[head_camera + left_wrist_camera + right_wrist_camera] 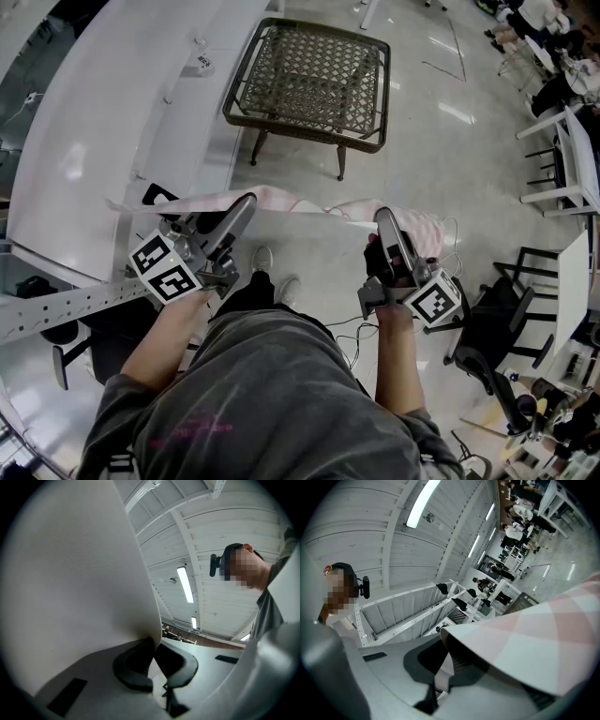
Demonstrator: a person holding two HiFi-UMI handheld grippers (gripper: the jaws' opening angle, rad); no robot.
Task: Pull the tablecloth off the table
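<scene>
Tally, floor level, one pass

Grippers: two, the left gripper (247, 201) and the right gripper (382, 215). Marker cubes: two, one marker cube (167, 268) on the left and one marker cube (436, 301) on the right. Tablecloth (281, 199): one, pink-and-white check. Wicker-topped table (314, 70): one, with four legs counted. Shoes: two, one shoe (263, 258) beside the other shoe (288, 290).

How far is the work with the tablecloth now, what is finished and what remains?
Done: the wicker table looks bare; the tablecloth is off it. In hand: left gripper and right gripper both have jaws shut on the tablecloth, stretched between them away from the table. Left: probably only setting it down.
</scene>
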